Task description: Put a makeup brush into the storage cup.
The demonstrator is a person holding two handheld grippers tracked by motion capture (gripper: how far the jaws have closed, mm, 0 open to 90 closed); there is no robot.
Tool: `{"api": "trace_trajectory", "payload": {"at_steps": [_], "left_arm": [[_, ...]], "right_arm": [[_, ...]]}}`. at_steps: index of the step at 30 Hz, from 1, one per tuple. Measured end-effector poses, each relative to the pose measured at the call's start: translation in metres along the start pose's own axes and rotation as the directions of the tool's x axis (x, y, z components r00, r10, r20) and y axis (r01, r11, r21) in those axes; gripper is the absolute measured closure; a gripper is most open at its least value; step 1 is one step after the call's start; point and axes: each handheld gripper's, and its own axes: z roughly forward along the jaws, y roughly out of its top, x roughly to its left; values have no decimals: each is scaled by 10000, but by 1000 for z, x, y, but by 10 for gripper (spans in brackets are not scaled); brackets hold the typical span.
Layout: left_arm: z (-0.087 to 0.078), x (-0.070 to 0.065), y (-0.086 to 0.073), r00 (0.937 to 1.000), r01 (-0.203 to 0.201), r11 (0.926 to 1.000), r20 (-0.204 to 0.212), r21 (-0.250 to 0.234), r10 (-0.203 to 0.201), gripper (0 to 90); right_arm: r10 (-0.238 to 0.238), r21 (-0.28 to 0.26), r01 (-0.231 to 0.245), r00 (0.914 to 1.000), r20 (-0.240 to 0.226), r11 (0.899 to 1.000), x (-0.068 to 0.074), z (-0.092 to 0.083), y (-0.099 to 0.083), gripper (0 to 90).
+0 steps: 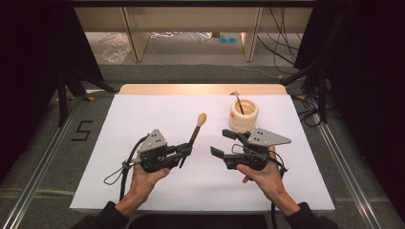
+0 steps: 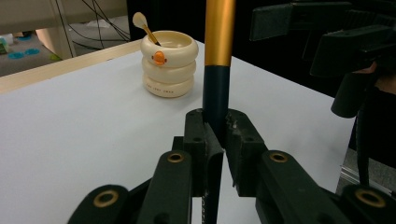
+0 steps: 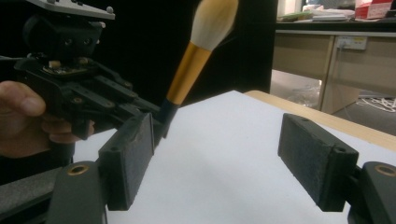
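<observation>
1. Brush point(image 1: 196, 132) sits clamped in the left tongs point(image 1: 185, 151), gripped on its dark handle, with the gold ferrule and pale bristle head slanting up and away from the person over the white bench point(image 1: 157, 114).
2. In the left gripper view, the left tongs point(image 2: 219, 140) press on the dark handle point(image 2: 215, 100) from both sides, and the gold part rises straight above them.
3. Right tongs point(image 1: 220, 143) stand wide, nothing between them, just to the right of the brush and apart from it.
4. In the right gripper view, the pads point(image 3: 133, 156) are well separated, with bare bench between them; the brush head point(image 3: 214, 21) shows up and to the left.
5. A cream ringed cup point(image 1: 243, 116) stands on the bench beyond the right tongs, with a second brush point(image 1: 237, 101) leaning inside it.
</observation>
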Motion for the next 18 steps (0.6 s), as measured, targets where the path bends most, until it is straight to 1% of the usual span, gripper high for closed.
{"api": "trace_trajectory", "payload": {"at_steps": [1,2,3,4,5,7,8,9,10,11,12,14,15,17,18], "left_arm": [[0,-1,0,10000,40,10000,5,23,-40,788],[0,-1,0,10000,7,10000,15,29,-7,788],[0,-1,0,9999,-107,9999,73,12,107,788],[0,-1,0,9999,-141,9999,81,40,141,788],[1,-2,0,10000,-58,10000,67,29,58,788],[1,-3,0,10000,-33,10000,29,10,33,788],[1,-3,-1,10000,-20,10000,48,12,20,788],[1,-3,0,9998,-187,9998,98,15,186,788],[1,-3,0,9998,-159,9999,111,2,159,788],[1,-4,0,9999,-116,9999,118,-5,116,788],[2,-4,0,9999,-95,10000,113,-1,95,788],[2,-4,0,9999,-77,10000,141,13,76,788],[2,-5,-1,9999,-80,10000,141,17,79,788],[2,-5,-1,9998,-78,10000,155,4,78,788],[2,-4,0,9995,-221,9997,227,-61,222,788]], "right_arm": [[-16,100,17,9999,-128,9999,0,0,1,285],[-18,-37,17,10000,-85,10000,1,2,2,287],[8,3,-8,9998,-212,10000,2,3,3,290],[4,-26,-4,9998,-212,10000,2,5,3,292],[51,-39,-52,9996,-267,10000,2,5,4,293],[27,-169,-30,9997,-227,9999,3,8,4,297],[83,-74,-85,9993,-370,9999,3,8,5,301],[92,-185,-98,9994,-323,9998,3,10,4,304],[150,-32,-151,9989,-438,9999,3,10,5,306],[150,-183,-158,9988,-467,9997,3,13,4,311],[156,-73,-160,9985,-531,9998,3,14,5,321],[166,-227,-179,9981,-587,9996,3,17,4,326],[199,-63,-203,9981,-583,9998,4,17,5,336],[202,-207,-216,9979,-623,9996,3,19,4,366],[263,-128,-273,9971,-718,9995,3,19,4,370]]}}
